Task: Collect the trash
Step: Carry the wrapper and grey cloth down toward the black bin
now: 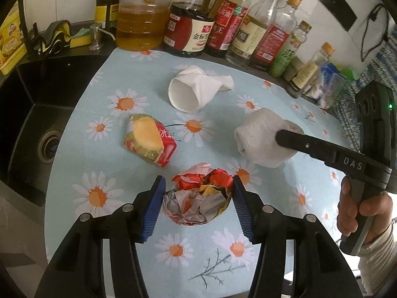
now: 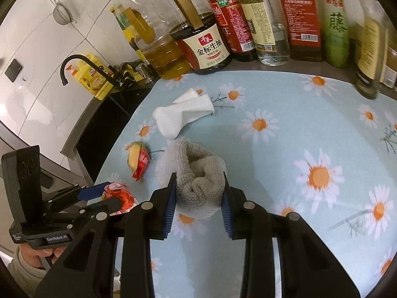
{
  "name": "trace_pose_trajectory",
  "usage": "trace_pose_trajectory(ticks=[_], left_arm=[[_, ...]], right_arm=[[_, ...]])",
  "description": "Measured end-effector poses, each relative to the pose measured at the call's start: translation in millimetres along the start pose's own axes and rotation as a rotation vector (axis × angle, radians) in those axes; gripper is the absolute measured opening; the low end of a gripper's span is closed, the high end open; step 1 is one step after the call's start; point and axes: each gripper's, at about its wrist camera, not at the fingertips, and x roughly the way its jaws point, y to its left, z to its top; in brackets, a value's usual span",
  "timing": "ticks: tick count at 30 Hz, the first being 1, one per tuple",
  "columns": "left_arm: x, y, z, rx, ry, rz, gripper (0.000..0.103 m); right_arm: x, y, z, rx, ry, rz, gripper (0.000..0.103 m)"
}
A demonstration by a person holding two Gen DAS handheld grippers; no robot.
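Flowers cover the big blue cloth (image 1: 82, 173) on the counter, and the trash sits on it. At the back stands a row of bottles (image 1: 198, 24); the black sink (image 1: 37, 114) is off to one side.

Both hands are busy picking up — that is the step right now. The right gripper (image 2: 199, 193) squeezes the grey rolled cloth (image 2: 196, 173) between its blue pads, and the cloth bulges above them. The left gripper (image 1: 198, 203) is clamped on the crumpled wrapper ball (image 1: 198, 198), red and grey and all scrunched, with a pad pressed on each side.

Two bits of trash lie loose on the flower cloth: the white tissue (image 1: 196, 89) near the bottles, and the yellow and red snack wrapper (image 1: 148, 141) between the tissue and the held ball.

No bin shows in either view — so I cannot tell where the trash goes. Next, I think, both held things need to be carried to one spot and let go. Then the tissue and the snack wrapper need grabbing too.
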Motion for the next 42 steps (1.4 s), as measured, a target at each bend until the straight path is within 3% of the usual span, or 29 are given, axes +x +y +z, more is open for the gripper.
trace_pose_trajectory(ticks=[14,33,42], left_arm=[[-42,27,-33,0.076,-0.027,-0.110,0.052],[-79,69,-91,0.152,0.034,-0.221,0.052],[-82,81,-124,0.173,0.080,-0.243,0.052]], right_arm=[[-28,66,-54,0.039,-0.061,-0.092,0.033],[-38,147,-147,0.154,-0.099,-0.170,0.033],[-32,168,-191,0.202,-0.075,-0.186,0.033]])
